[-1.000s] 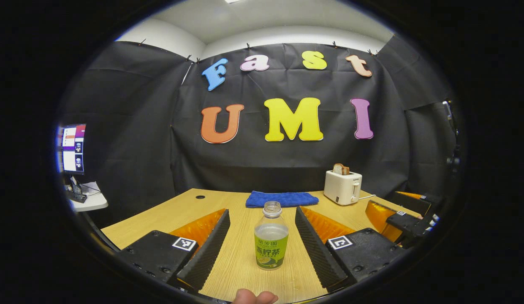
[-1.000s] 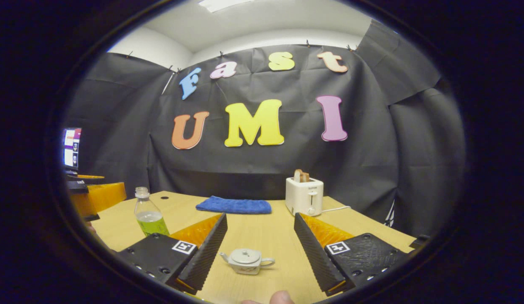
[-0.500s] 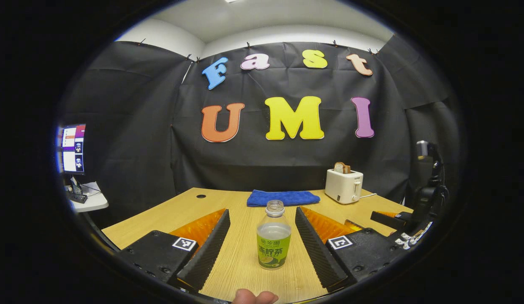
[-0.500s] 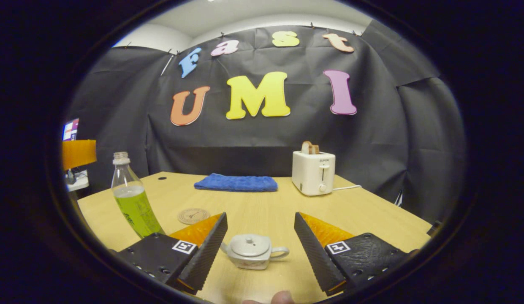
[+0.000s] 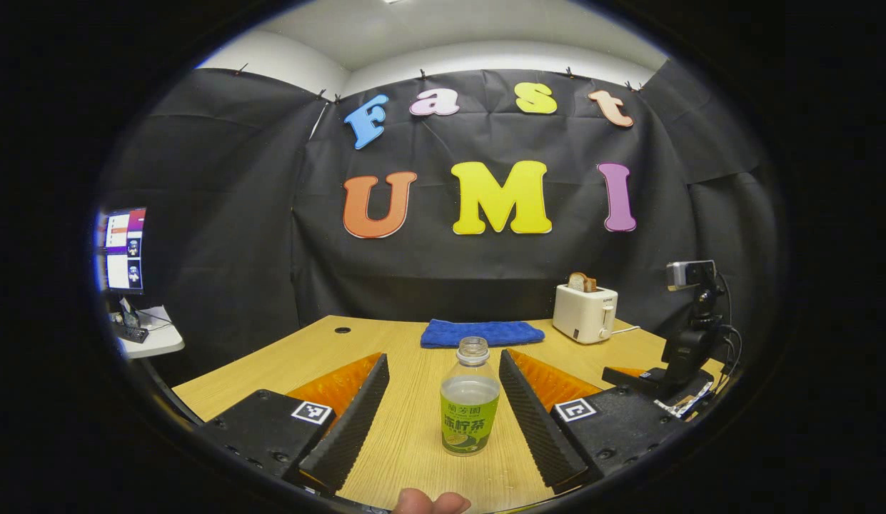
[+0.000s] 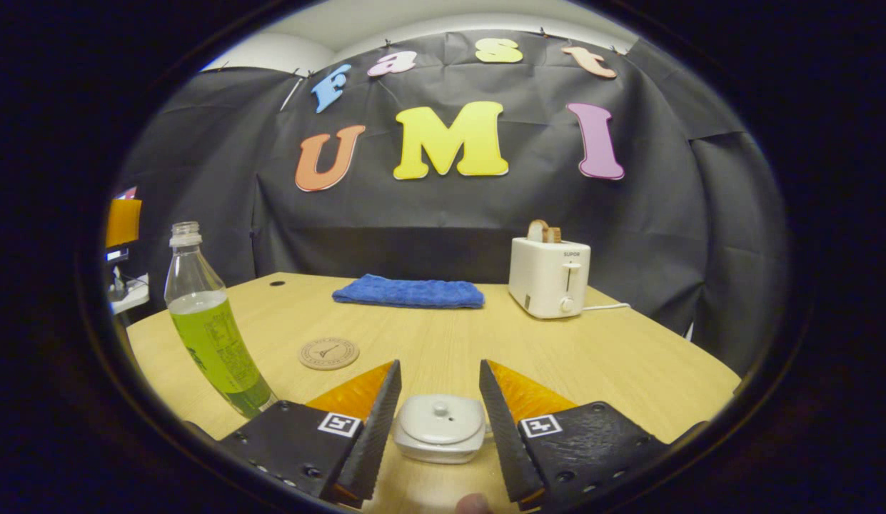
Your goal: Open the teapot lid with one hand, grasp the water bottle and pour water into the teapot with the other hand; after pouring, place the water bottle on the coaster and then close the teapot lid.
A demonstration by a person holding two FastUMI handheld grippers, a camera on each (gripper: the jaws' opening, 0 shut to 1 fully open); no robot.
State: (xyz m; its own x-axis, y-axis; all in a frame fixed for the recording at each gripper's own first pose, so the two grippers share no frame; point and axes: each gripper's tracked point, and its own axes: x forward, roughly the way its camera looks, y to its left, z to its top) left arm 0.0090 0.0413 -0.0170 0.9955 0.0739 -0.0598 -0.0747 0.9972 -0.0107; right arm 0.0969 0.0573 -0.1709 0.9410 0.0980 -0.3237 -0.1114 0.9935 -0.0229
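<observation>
Near the table's front edge, the right gripper [image 6: 437,428] straddles the still-lidded teapot [image 6: 438,430], spread wide and gripping nothing, so lid-lifting is starting and needs closing on the knob, while the left gripper [image 5: 443,410] brackets the water bottle [image 5: 470,403], likewise unclosed.

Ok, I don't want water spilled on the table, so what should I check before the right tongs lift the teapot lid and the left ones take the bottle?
1. Right tongs open, straddling the small white ceramic teapot: ok.
2. Its white lid seated, knob between the fingers: ok.
3. Fingers touching the lid: not ok, gaps show on both sides.
4. Left tongs open around the clear plastic bottle with the green label, no contact: ok.
5. Bottle cap off: ok, open neck.
6. Round brown coaster free on the wooden table: ok.
</observation>
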